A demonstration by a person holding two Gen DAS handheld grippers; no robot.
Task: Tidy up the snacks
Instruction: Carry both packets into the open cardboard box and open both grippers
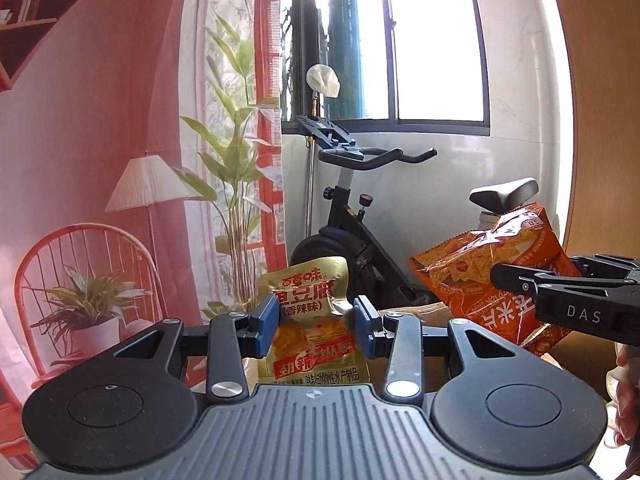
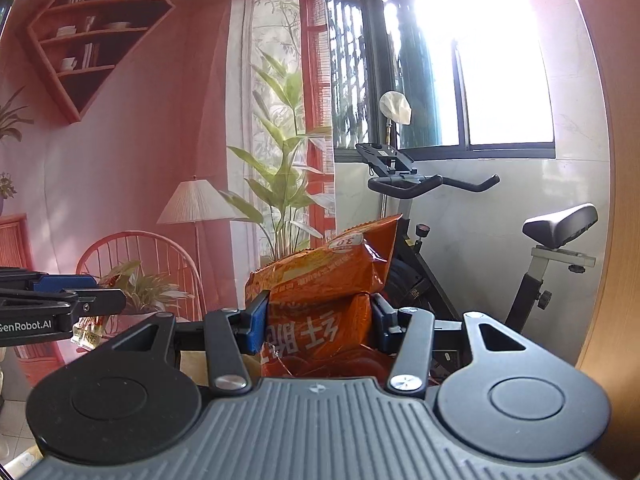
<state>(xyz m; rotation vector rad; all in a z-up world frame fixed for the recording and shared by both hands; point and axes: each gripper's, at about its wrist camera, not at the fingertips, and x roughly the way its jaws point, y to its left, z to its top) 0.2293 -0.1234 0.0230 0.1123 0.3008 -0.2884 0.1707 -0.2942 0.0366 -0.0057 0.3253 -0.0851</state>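
In the left wrist view my left gripper is shut on a gold snack packet with red Chinese lettering, its blue pads pressing both sides. The packet stands upright in the air. To its right an orange chip bag hangs in my right gripper, whose black finger crosses the bag. In the right wrist view my right gripper is shut on that orange chip bag, which is crumpled and upside down. The left gripper's finger enters from the left edge with a bit of the gold packet below it.
A black exercise bike stands ahead below a bright window. A printed backdrop with a chair, a lamp and plants hangs on the left. A wooden panel rises at the right edge. A person's hand shows at the lower right.
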